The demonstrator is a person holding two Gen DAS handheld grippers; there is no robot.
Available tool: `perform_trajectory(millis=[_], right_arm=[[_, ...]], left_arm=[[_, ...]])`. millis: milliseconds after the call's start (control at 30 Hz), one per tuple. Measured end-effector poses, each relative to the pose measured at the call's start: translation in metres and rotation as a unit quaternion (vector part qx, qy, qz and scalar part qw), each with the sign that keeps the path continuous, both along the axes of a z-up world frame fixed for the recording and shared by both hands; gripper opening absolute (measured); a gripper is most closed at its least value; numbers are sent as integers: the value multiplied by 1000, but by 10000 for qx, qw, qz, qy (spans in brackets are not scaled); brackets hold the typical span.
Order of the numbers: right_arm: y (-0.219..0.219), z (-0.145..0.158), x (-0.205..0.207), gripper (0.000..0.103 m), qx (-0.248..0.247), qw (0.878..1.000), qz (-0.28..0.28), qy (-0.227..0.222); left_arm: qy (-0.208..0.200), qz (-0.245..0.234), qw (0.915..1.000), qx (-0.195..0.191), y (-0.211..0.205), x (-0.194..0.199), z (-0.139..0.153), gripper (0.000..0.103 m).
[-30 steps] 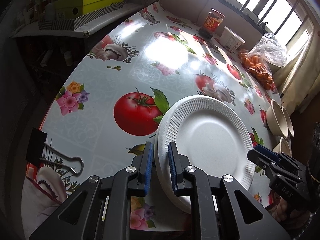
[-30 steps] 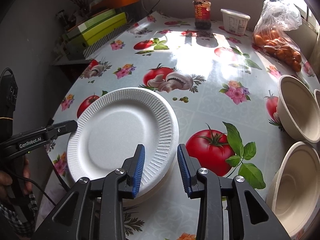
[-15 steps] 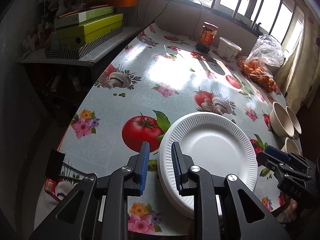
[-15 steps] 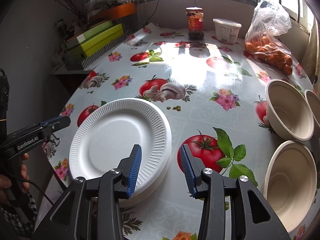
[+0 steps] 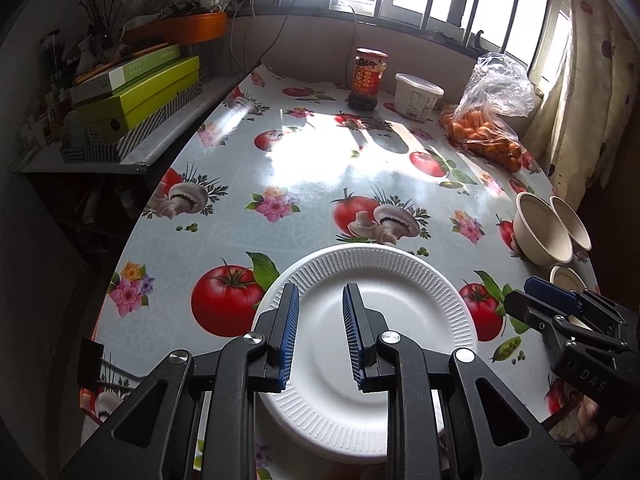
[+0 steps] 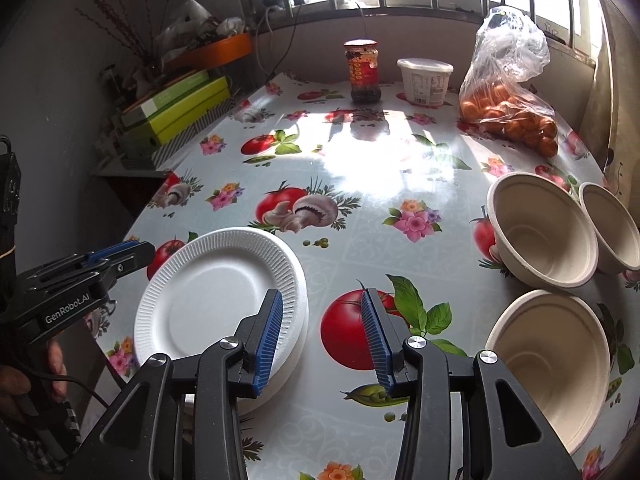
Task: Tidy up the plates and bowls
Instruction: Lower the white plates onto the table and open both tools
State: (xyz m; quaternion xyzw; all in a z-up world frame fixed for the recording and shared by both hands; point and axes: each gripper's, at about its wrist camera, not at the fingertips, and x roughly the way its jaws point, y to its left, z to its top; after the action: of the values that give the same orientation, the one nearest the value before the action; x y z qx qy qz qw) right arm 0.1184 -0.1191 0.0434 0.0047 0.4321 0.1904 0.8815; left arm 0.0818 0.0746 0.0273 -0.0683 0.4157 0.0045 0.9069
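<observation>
A stack of white foam plates lies flat on the tomato-print tablecloth near the table's front edge. My left gripper hovers over the stack's left half, open, with nothing pressed between its blue pads. My right gripper is open too; its left finger overlaps the stack's right rim and its right finger is over a printed tomato. Three beige paper bowls stand apart to the right: a large one, a smaller one beside it, and a near one.
At the far end stand a red-labelled jar, a white tub and a bag of oranges. Green boxes sit on a shelf left of the table. A black binder clip grips the table's left edge.
The left gripper let go of the plate stack's left rim, its jaws widened, and it rose and shifted right over the plates. The right gripper lifted back from the right rim and opened a little wider.
</observation>
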Motion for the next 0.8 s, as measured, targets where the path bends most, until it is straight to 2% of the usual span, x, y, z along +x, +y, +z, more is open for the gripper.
perform_trajectory(millis=[367,800], right_arm=[[-41,11,7,42,36,9988,-473,-156],[-95,28,14,43,26,9945,-980,-374]], left_arm=[[-53,-576,9983,9,-54,31,10,24],[-21,-1005,9949,-27,-107,61,19,24]])
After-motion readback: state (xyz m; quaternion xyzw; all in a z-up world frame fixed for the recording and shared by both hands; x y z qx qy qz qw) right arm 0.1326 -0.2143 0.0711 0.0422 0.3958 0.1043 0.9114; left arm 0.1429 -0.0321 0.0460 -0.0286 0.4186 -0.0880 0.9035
